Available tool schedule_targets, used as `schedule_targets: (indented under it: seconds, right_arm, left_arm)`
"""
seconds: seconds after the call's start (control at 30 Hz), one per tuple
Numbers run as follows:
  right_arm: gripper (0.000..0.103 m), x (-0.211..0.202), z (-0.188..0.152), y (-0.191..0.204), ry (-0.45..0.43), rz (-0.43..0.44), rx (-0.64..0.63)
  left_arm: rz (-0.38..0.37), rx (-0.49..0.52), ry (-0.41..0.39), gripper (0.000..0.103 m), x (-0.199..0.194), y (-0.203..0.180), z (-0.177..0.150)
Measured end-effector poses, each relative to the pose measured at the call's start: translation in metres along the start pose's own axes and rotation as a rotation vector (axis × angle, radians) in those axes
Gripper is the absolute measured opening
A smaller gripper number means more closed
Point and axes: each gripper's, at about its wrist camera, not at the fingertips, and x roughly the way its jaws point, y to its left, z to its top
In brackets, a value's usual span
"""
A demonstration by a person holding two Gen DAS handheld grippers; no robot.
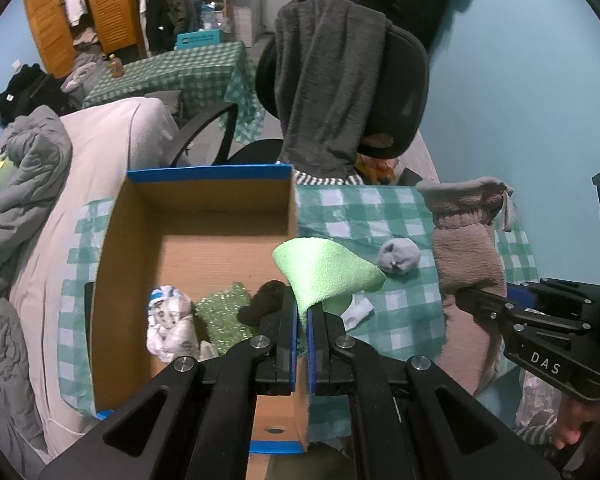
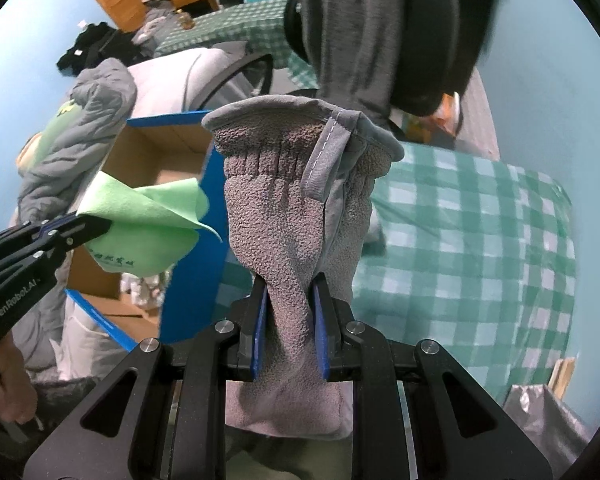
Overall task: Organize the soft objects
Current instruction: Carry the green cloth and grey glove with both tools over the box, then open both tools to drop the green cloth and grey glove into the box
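- We hold the left gripper (image 1: 302, 316) with its jaws clamped on a pale green soft microfibre cloth (image 1: 326, 270); the cloth flares up out of the blue pads just at the right wall of the box.
- In the right wrist view the same left gripper (image 2: 100, 226) comes in from the left edge, and the green cloth (image 2: 148, 224) hangs from it in front of the box opening, with small printed characters along its lower edge.
- We hold the right gripper (image 2: 288, 292) with its jaws clamped on a grey-brown fleece glove (image 2: 284, 208), pinched at its narrow middle; the cuff, trimmed in smooth grey fabric, stands upward.
- From the left wrist view the right gripper (image 1: 466, 294) and the glove (image 1: 468, 236) are off to the right, above the table.
- The open brown cardboard box with blue edges (image 1: 204, 208) sits on the table covered in a green-and-white checked cloth (image 1: 400, 320).
- Inside the box we see a white patterned bundle (image 1: 170, 324), a sparkly green fabric piece (image 1: 224, 312) and a dark rolled item (image 1: 264, 300).
- On the table beside the box lie a rolled grey sock ball (image 1: 398, 258) and a small white sock (image 1: 358, 312).
- A dark office chair draped with a grey garment (image 1: 332, 92) stands behind the table.
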Motion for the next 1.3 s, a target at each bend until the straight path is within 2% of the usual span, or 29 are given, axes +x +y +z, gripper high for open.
schedule_targets:
  seconds: [0.63, 1.03, 1.3]
  right_arm:
    - [0.019, 0.028, 0.043, 0.086, 0.012, 0.11, -0.175]
    - [0.019, 0.058, 0.057, 0.135, 0.059, 0.152, -0.268]
    - [0.019, 0.079, 0.062, 0.159, 0.093, 0.152, -0.294]
  left_arm:
    - [0.087, -0.15, -0.033, 0.004, -0.017, 0.071, -0.006]
    - [0.143, -0.246, -0.012, 0.004, -0.012, 0.125, -0.014]
    - [0.175, -0.257, 0.025, 0.004, 0.003, 0.144, -0.017]
